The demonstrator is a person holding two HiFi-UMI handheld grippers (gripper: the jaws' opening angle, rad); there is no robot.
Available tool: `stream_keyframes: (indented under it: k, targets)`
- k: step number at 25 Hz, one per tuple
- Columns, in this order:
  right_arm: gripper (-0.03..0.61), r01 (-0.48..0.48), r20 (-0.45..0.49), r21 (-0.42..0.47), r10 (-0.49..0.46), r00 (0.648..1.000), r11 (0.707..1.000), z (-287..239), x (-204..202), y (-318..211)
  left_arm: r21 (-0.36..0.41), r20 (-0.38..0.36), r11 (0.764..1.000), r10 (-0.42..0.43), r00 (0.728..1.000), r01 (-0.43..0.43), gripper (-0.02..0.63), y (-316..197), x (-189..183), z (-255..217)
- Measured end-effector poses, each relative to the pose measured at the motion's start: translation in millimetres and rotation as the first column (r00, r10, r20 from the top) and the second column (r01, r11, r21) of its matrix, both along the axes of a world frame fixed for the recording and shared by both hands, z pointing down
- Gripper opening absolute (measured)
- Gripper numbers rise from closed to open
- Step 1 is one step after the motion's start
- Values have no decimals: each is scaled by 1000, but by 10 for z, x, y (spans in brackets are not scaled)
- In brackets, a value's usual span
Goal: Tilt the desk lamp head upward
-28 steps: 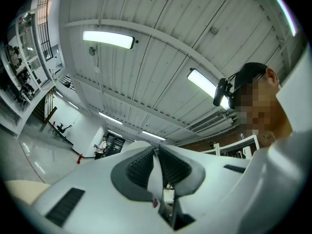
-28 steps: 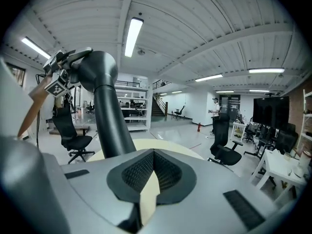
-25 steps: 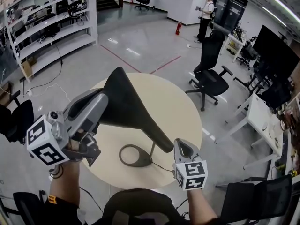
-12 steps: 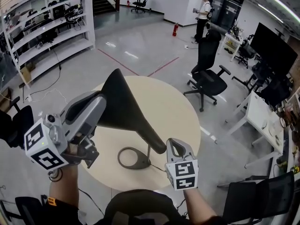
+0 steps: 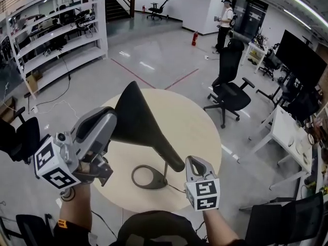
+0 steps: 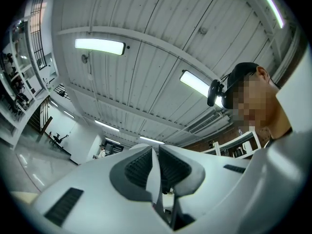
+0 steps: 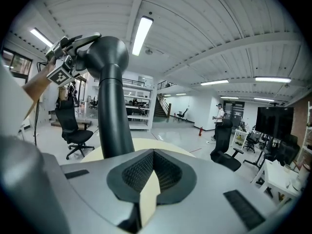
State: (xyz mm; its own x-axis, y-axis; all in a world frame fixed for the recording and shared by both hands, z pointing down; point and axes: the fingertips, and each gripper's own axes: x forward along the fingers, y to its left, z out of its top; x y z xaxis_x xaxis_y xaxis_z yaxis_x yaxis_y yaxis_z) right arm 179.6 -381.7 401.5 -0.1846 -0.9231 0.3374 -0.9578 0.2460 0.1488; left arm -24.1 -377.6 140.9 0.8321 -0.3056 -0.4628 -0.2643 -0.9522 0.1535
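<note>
we hold the left hand-held gripper (image 5: 105, 121), clenched empty, right beside the desk lamp head (image 5: 139, 121), likely to lever it upward, the right hand-held gripper (image 5: 195, 161) likewise clenched empty near the lamp base (image 5: 146, 177).

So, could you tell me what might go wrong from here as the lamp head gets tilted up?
1. The left gripper and right gripper are both shut on nothing, so the lamp head can only be nudged and could slip.
2. The ring base stands unheld toward the near edge of the table; a push might tip it.
</note>
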Motion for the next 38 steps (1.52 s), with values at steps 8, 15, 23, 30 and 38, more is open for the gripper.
stream_keyframes:
  k: [8,15,23,30,38]
  targets:
    - [14,-22,32,44,21,999,999,-33,80,156,-47,-86,991,-130,988,127,83,-60,-387,127]
    - [14,0,61,76,-5,998,997,-40,144,352,-141,-1,948,-289,957,286,83,63,-460,764]
    - [14,49,114,130,-64,991,990,31,352,773,-160,271,866,-423,865,474,81,644,151,1898]
    - [14,125,160,137,-147,976,983,258,499,1256,-126,454,806,-471,756,578,48,1351,889,2656]
    - [14,188,165,110,-204,965,976,629,688,1726,-102,564,742,-505,653,662,48,2042,1254,3068]
